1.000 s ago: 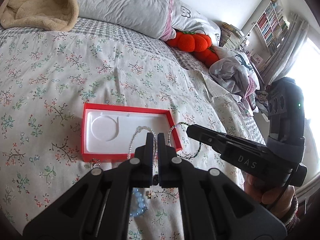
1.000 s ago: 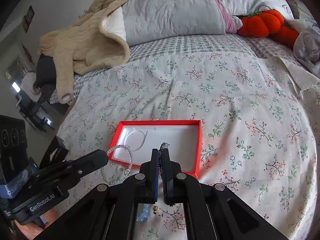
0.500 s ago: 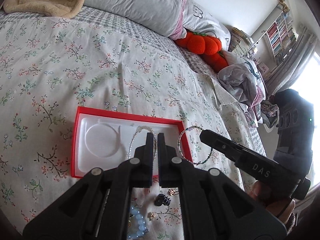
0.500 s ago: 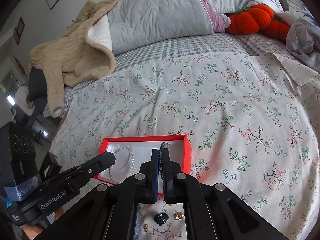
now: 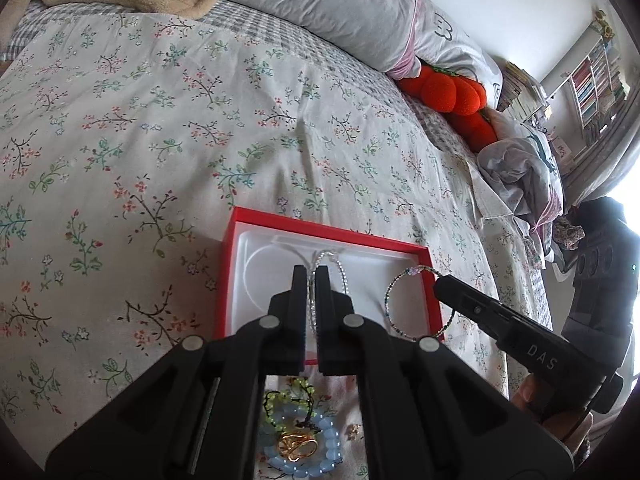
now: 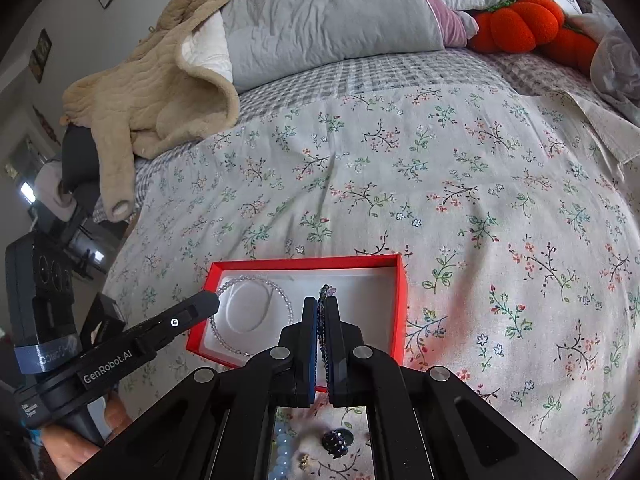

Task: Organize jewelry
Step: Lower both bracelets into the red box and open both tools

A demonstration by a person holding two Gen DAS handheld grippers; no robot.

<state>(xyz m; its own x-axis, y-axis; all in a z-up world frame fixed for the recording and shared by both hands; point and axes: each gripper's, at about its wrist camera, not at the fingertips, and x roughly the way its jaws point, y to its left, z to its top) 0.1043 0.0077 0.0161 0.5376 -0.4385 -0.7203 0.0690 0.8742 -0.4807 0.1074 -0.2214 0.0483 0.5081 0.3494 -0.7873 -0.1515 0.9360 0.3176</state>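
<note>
Bracelets: clear-beaded loop [image 5: 326, 292], dark-beaded loop [image 5: 416, 304]; red rectangular box [image 5: 320, 218].

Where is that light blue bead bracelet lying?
In the left wrist view, the light blue bead bracelet lies on the bedspread under the left gripper, nearer than the red box.

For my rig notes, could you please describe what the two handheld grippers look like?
Both are matte black plastic. The left gripper and right gripper each have two flat, narrow fingers on angular linkage arms with round silver pivot pins. White lettering marks the bodies: "GenRobot.AI" on the left, "DAS" on the right. No cables or sleeves show.
</note>
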